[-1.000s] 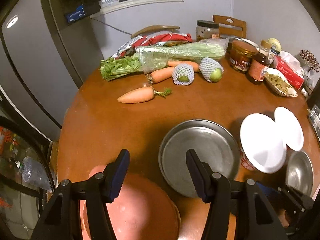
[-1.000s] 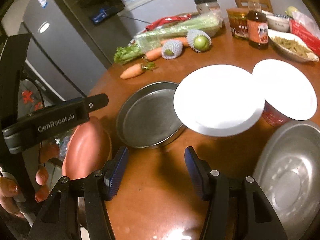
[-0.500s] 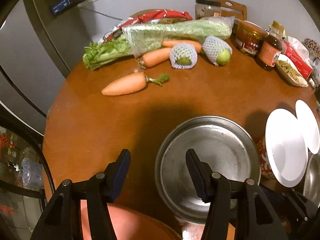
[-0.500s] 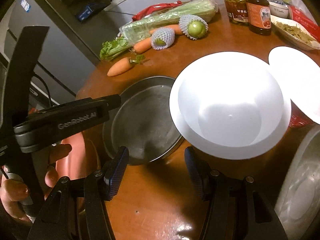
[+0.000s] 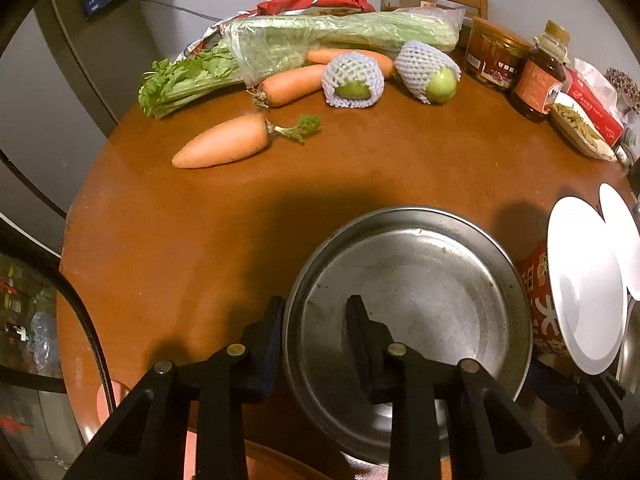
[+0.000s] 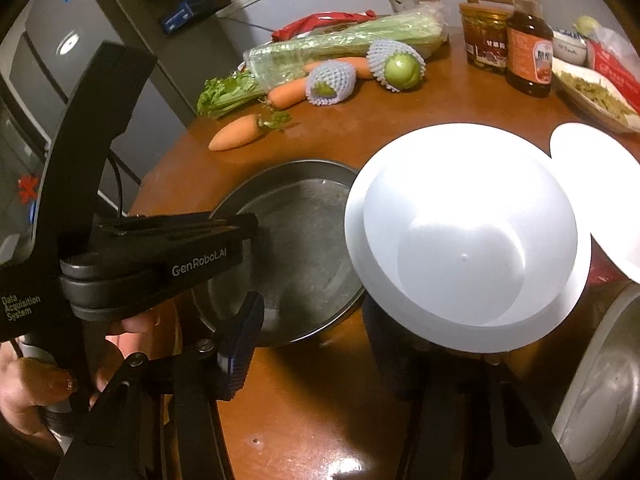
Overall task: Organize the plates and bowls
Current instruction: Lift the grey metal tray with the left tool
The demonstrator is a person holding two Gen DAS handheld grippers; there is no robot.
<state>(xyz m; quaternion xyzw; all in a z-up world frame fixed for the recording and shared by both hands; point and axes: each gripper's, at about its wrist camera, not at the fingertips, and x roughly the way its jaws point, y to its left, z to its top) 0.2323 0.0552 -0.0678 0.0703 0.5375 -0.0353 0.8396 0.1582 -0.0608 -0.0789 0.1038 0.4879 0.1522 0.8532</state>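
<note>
- Jaws of the left gripper [image 5: 314, 330] have closed on the near-left rim of the round steel pan [image 5: 412, 292]: in the left wrist view one finger sits outside the pan wall and the other inside it.
- Same view: the pan rests on the brown round table [image 5: 208, 216]; its nearest edge is hidden behind the gripper's black frame.
- At the right edge a white bowl [image 5: 584, 284] is seen nearly edge-on above a red patterned container [image 5: 538, 300] that it mostly covers; a second white dish [image 5: 622, 240] behind it is cut off by the frame.
- Across the table lie a carrot [image 5: 224, 144], bagged celery [image 5: 304, 48], two netted green fruits [image 5: 354, 80] and a sauce bottle [image 5: 538, 80]; a grey refrigerator [image 5: 52, 92] stands behind on the left.
- In the right wrist view, the right gripper [image 6: 316, 344] is closing, angled down at the table; its right finger is hidden under the white bowl [image 6: 468, 240], so I cannot tell whether the pads press the rim.
- The left tool's body crosses the left side with a hand [image 6: 48, 388] around its handle, its tip at the steel pan [image 6: 296, 248].
- A second metal dish [image 6: 604, 380] is cut off at the lower right.
</note>
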